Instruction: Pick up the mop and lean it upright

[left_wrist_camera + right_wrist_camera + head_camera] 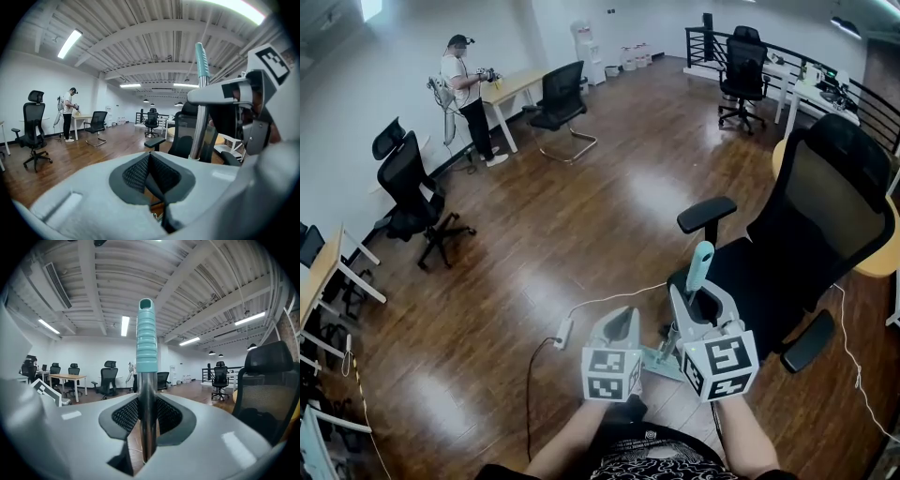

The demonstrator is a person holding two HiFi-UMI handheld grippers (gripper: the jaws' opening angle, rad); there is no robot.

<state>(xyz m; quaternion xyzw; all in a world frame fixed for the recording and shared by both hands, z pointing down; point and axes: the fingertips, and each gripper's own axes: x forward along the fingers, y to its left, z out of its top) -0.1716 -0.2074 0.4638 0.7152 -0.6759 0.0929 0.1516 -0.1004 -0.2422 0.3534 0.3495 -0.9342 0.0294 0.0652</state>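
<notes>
While I've got the mop (146, 341) clamped, here's the count.

- One mop: steel pole with a ribbed teal grip (700, 264) on top.
- Two tongs, both mine.
  - Right tongs (146, 416): clenched on the pole just under the teal grip, pads pressing it from both sides.
  - Left tongs (150, 161): closed, pads meeting, nothing between them.

Landmark is the big black chair (811, 234) on my right.
- The mop stands roughly upright just left of that chair's seat. In the head view the teal grip sits just below the near armrest (707, 215). Can't tell if the mop touches the chair.
- A pale flat piece (661, 362) sits low down, left of the chair base and between my two tongs. It looks like the mop head, mostly hidden.
- One white cable (609, 298) and one power strip (564, 333) lie on the wood floor (581, 225), left of the chair.
- At least three more office chairs, all well away from it: left chair (412, 192), cantilever chair (561, 98) and rear chair (741, 70).
- One person (467, 94) stands at the far counter (514, 86), well across the room from the black chair.

Pose: both forearms come in from below, side by side, marker cubes facing me. Both tongs point forward, near level. The left tongs sit just left of the right tongs, apart from the pole.
</notes>
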